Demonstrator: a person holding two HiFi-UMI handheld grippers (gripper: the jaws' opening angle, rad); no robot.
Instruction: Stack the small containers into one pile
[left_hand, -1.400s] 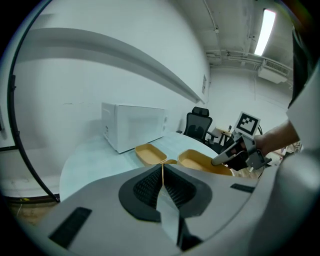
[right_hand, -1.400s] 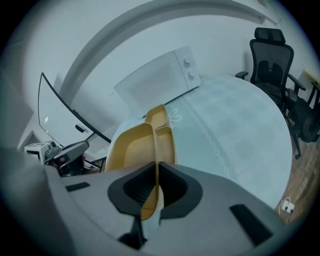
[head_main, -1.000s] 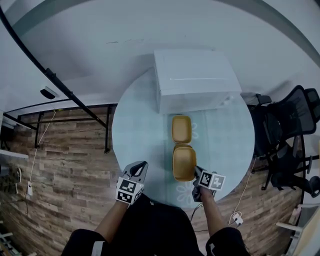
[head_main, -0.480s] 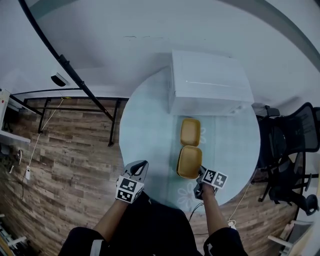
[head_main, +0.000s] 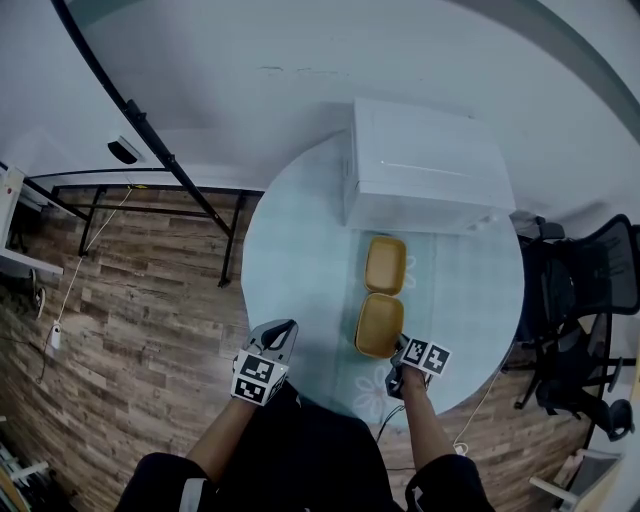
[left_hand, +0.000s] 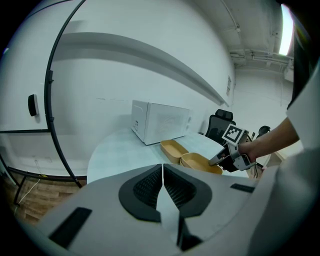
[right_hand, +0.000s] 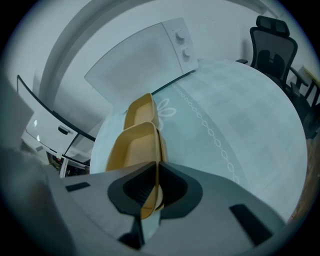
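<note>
Two shallow yellow containers lie end to end on the round pale table. The far container rests near the white microwave. At the table's front edge, my right gripper is shut on the rim of the near container. That container looks slightly tilted, its far end next to the other one. I cannot tell whether it is off the table. My left gripper hangs shut and empty over the table's front left edge.
A white microwave stands at the back of the table. Black office chairs are to the right. A black metal rack stands on the wooden floor to the left.
The head view has swung, so the table sits further right in the picture. My right gripper keeps its hold on the near container. The left gripper has stayed put.
</note>
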